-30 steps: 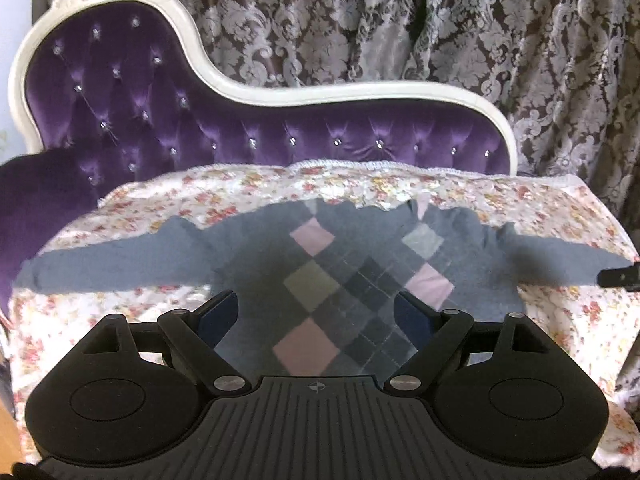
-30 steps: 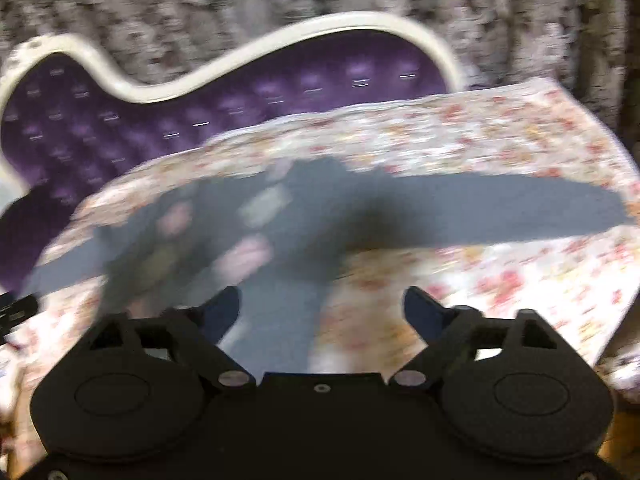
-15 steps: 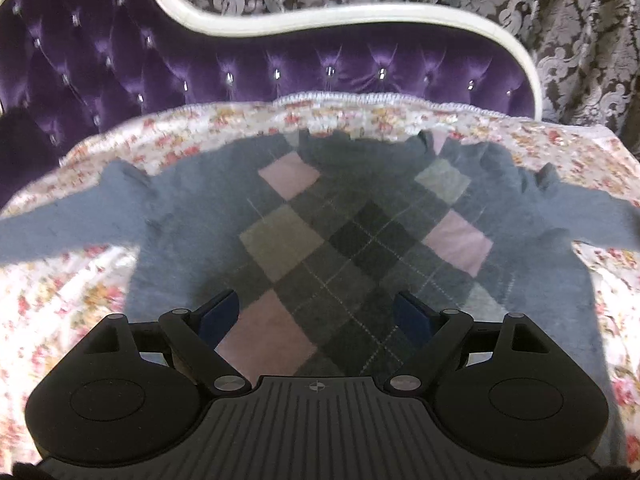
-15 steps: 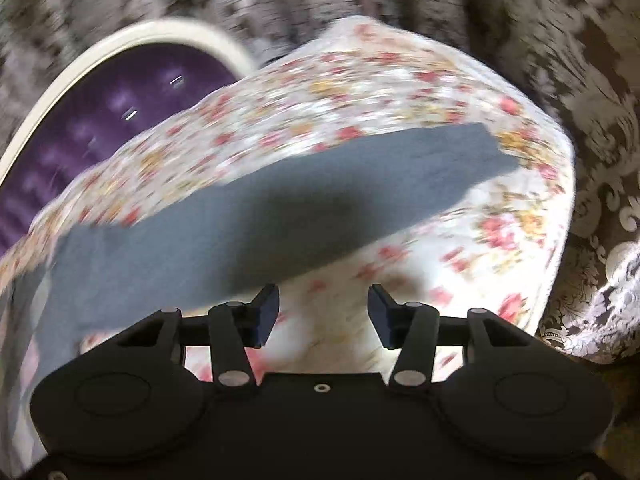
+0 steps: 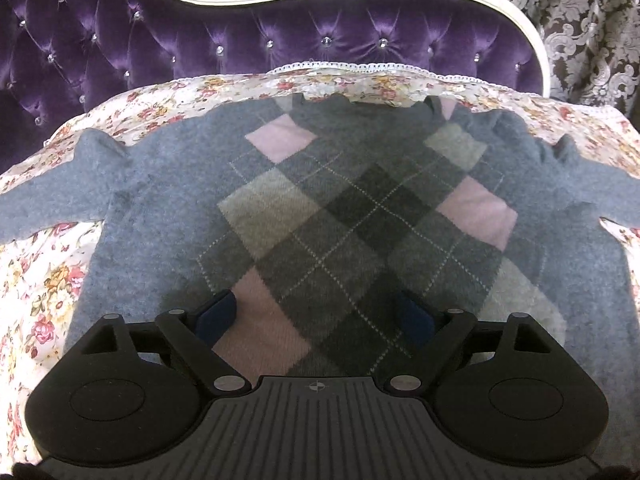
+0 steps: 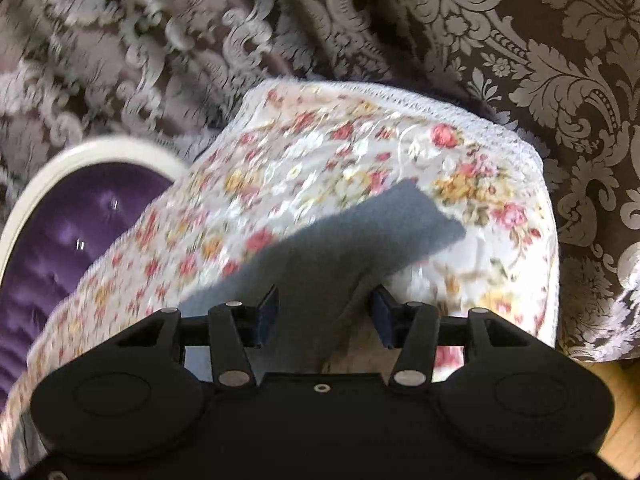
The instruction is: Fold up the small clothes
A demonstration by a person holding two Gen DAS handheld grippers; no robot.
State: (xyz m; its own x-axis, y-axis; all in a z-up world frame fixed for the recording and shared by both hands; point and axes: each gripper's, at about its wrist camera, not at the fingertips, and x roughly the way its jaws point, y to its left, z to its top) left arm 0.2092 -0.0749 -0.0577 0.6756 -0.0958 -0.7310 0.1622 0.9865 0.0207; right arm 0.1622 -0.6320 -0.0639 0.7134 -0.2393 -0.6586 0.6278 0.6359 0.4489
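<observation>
A grey sweater (image 5: 340, 216) with a pink, grey and beige argyle front lies flat on a floral cover, both sleeves spread sideways. My left gripper (image 5: 316, 316) is open and hovers over the sweater's lower front. In the right wrist view the sweater's right sleeve (image 6: 360, 244) runs toward the cover's corner, its cuff lying flat. My right gripper (image 6: 325, 312) is open with its fingers on either side of the sleeve, which passes between them; the view is blurred.
The floral cover (image 5: 48, 264) lies on a purple tufted chaise (image 5: 280, 44) with a white frame. A patterned brown curtain (image 6: 500, 40) hangs behind. The cover's corner and edge (image 6: 536, 184) drop off at the right, with wooden floor (image 6: 624, 424) below.
My left gripper moved forward and lower over the sweater's front. My right gripper swung right along the sleeve, narrowed its jaws and now straddles the sleeve near the cuff.
</observation>
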